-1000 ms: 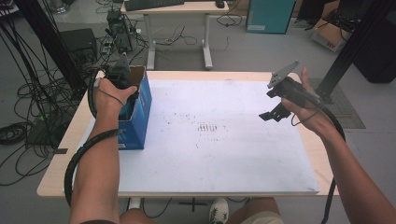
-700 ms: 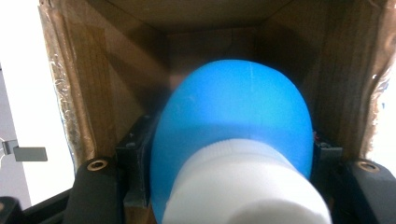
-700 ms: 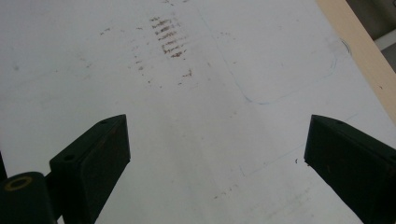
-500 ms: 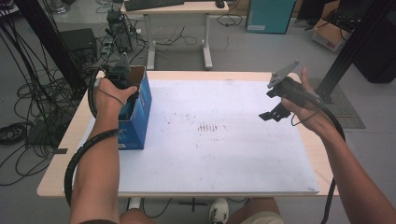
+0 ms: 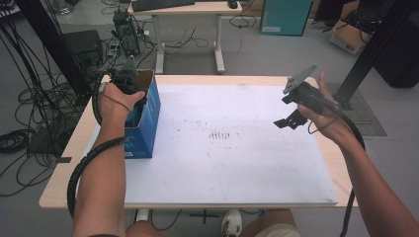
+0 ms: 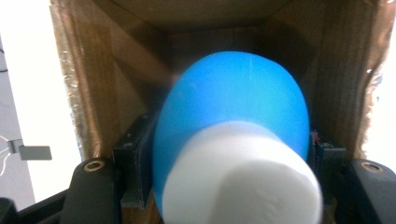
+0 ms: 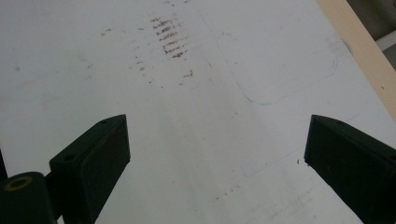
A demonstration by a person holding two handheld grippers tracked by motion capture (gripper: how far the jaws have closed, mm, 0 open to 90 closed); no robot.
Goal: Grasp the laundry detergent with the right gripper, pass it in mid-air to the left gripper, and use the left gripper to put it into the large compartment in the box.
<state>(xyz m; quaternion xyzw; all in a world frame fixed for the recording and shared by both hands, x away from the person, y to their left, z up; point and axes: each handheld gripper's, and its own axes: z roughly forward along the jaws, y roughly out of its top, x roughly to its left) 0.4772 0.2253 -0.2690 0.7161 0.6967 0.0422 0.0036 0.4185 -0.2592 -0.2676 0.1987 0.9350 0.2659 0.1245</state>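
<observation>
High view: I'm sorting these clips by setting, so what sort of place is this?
Probably a lab or workshop: cable bundles on the floor, a desk with a keyboard behind, cardboard boxes, black frame posts.

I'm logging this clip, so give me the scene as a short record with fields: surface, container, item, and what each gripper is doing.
surface: wooden table under a white sheet with brownish smudges
container: blue cardboard box, open top, at the table's left edge
item: blue object with a white end, inside the box
left gripper: reaches into the box; jaws just opening slightly, item between them
right gripper: held above the sheet, jaws wide open, nothing between them
</observation>
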